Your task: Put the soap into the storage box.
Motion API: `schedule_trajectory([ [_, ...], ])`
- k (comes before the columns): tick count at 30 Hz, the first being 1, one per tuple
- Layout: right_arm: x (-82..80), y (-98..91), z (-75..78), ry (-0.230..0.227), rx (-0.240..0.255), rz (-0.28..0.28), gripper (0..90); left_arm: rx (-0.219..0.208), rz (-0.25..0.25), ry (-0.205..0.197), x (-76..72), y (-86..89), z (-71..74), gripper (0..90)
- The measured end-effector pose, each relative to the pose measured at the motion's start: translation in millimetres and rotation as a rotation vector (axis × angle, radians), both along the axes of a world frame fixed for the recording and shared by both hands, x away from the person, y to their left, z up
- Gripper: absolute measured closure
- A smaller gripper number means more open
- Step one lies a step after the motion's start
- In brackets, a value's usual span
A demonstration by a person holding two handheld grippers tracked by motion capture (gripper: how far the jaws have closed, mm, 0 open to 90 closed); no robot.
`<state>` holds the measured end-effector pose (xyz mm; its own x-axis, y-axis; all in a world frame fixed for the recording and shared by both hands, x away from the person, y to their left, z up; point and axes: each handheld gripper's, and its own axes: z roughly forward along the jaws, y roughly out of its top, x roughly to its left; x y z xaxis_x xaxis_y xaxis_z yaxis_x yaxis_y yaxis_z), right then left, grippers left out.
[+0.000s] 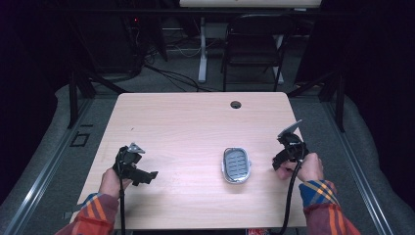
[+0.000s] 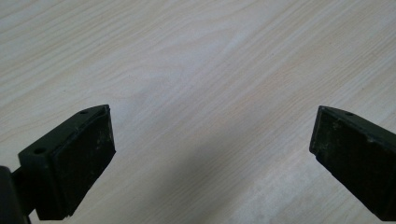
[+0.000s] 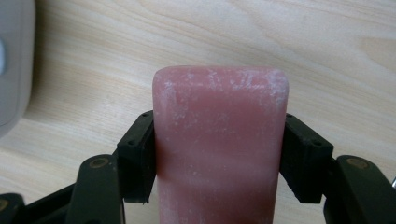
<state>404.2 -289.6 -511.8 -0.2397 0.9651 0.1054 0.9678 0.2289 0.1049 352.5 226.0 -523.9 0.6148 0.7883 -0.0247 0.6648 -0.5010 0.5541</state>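
Pink soap bar (image 3: 219,144), one, clamped in right gripper (image 3: 219,154); one grey dish (image 1: 237,165) beside.

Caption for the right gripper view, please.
Right tongs clamp a pink soap bar above the wooden table.

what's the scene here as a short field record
table: light wood table, cable hole near its far edge
dish: grey soap dish on the table, right of centre, nothing in it
soap: pink bar, clamped between the right jaws, above the table
left hand-held gripper: jaws wide apart, nothing between them, over bare wood
right hand-held gripper: shut on the bar, to the right of the dish
background: dark chair beyond the table
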Motion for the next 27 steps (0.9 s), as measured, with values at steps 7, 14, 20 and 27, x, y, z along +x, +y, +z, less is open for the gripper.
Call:
schedule_trajectory([
  [7, -0.1, 8.2, 8.5, -0.008, 0.001, 0.022, 37.3, 0.002, -0.003, 0.001, 0.2, -0.5, 0.0, 0.0],
  [14, -0.7, 18.7, 17.0, -0.031, 0.007, 0.046, 37.3, 0.001, -0.002, 0.001, 0.1, -0.4, 0.0, 0.1],
  [20, -0.8, 26.6, 24.7, -0.044, 0.01, 0.068, 37.3, 0.002, -0.004, 0.001, 0.1, -0.5, -0.1, 0.0],
  [27, -1.2, 31.8, 27.0, -0.049, 0.006, 0.081, 37.3, 0.002, -0.006, 0.001, 0.2, -0.7, -0.1, 0.0],
])
